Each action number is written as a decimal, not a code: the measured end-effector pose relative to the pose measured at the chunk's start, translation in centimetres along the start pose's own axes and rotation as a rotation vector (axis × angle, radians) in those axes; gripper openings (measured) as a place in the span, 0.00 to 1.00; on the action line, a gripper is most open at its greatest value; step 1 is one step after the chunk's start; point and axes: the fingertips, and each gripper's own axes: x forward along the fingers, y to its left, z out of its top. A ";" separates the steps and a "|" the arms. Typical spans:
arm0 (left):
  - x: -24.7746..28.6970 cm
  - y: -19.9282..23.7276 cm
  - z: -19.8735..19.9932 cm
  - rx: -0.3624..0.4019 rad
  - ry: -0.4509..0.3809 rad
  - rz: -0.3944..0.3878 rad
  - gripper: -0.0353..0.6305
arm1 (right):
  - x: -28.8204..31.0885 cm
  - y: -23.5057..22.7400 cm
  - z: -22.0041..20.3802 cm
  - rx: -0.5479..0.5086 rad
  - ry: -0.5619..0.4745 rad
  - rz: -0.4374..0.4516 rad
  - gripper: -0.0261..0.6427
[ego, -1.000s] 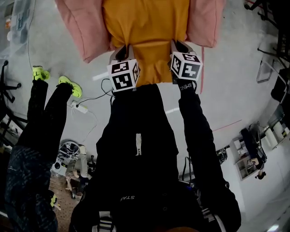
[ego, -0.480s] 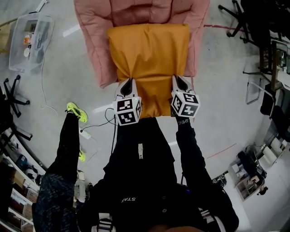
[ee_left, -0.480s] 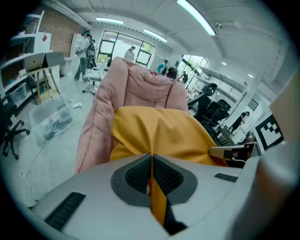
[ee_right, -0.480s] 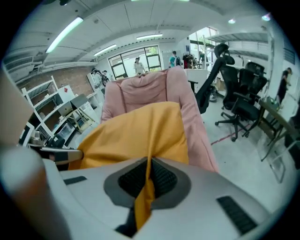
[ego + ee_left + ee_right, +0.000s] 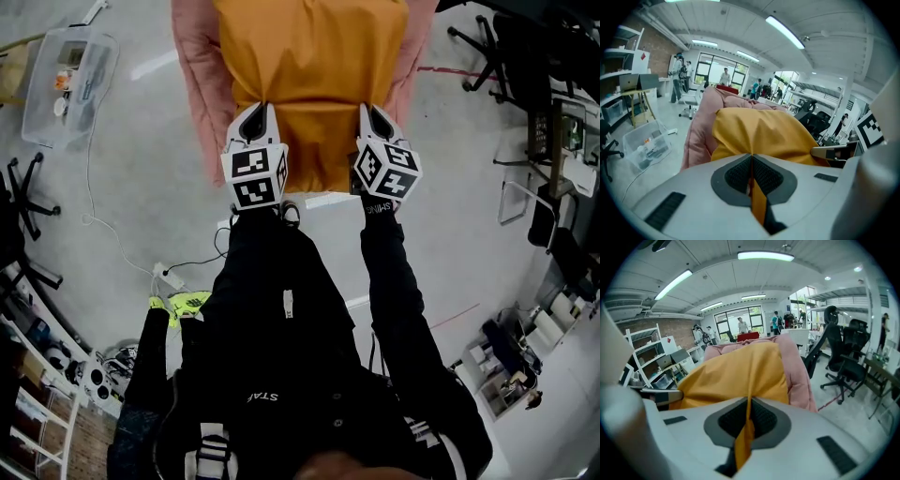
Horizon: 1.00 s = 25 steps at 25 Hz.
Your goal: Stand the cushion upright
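Tools both closed on cloth. On the left tool [image 5: 256, 120] [image 5: 751, 161], white with a marker cube on its back, black ribbed pads pressed together on a thin fold of the mustard-orange fabric cushion [image 5: 314, 75] [image 5: 759, 131] [image 5: 738, 373], close to its near left corner. Same on the right tool [image 5: 376, 120] [image 5: 748, 404]: pads clamped on a fold by the near right corner, with a strip of orange cloth trailing out behind the pads. Cushion spanning the gap between the two tools, straight ahead of the person, overlapping a pink quilted pad [image 5: 199, 84] [image 5: 698, 133] [image 5: 799, 369] visible past both of its sides. Underneath, a grey floor [image 5: 131, 187]. On it to the left, well apart from the cushion, a clear plastic bin [image 5: 64, 80] [image 5: 647, 145]. Off to the right, black office chairs [image 5: 511, 47] [image 5: 843, 357].
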 end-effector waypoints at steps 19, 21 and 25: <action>6.5 2.5 13.5 0.075 -0.304 0.040 0.06 | 7.7 0.8 13.4 -0.064 -0.298 -0.038 0.07; 8.4 3.2 13.5 0.083 -0.292 0.046 0.06 | 9.9 0.5 13.4 -0.074 -0.277 -0.044 0.07; 12.2 4.3 11.6 0.108 -0.213 0.055 0.06 | 13.8 -0.7 11.9 -0.092 -0.189 -0.063 0.07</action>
